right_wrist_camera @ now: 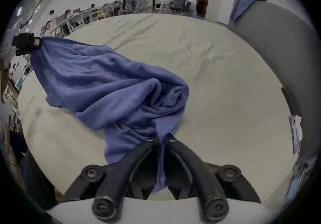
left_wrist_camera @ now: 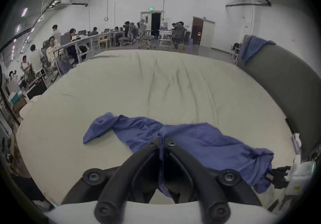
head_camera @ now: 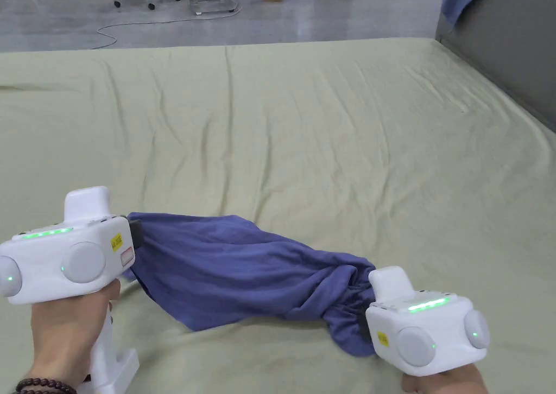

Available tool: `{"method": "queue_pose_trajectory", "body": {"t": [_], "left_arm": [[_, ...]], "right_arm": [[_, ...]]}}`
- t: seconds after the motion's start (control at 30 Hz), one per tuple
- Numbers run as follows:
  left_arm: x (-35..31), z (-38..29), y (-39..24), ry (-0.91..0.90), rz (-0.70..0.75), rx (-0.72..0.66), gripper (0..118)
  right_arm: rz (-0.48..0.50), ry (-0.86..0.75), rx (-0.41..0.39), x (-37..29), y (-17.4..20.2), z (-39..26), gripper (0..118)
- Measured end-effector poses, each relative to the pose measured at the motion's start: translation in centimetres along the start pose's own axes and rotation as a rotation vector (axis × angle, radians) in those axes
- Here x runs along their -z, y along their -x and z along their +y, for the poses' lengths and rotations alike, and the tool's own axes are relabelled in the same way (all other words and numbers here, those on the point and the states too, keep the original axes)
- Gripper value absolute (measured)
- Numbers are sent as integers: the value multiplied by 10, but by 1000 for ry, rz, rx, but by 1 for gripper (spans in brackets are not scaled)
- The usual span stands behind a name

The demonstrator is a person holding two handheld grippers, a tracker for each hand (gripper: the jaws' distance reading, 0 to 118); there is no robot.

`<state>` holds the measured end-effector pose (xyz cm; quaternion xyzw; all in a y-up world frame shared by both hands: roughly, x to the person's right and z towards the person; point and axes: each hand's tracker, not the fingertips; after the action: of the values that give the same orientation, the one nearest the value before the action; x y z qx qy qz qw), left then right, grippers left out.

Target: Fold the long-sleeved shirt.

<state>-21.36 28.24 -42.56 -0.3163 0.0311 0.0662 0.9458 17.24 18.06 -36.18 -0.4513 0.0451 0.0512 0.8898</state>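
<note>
While both grippers pinch it, the blue shirt (head_camera: 239, 273) sags across the lower frame. Left gripper (left_wrist_camera: 161, 140) and right gripper (right_wrist_camera: 161, 138) each clench its fabric above the green sheet (head_camera: 336, 140).

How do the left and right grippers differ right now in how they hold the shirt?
The left gripper holds the shirt higher, where the cloth spreads fairly flat; the right gripper sits lower, nearer the bed sheet, gripping a bunched, wrinkled end. From the left gripper a loose part trails onto the sheet; at the right gripper a short tail hangs through the jaws. Both are shut on blue fabric, with the shirt slung between them.
</note>
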Motion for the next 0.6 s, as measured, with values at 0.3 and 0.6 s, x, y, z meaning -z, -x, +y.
{"method": "queue_pose_trajectory", "body": {"t": [0.3, 0.6], "left_arm": [[-27, 121, 22, -184, -2, -7, 0], [-61, 309, 17, -413, 172, 80, 0]], "right_arm": [[46, -424, 32, -123, -54, 140, 2], [-167, -671, -81, -227, -94, 337, 2]]}}
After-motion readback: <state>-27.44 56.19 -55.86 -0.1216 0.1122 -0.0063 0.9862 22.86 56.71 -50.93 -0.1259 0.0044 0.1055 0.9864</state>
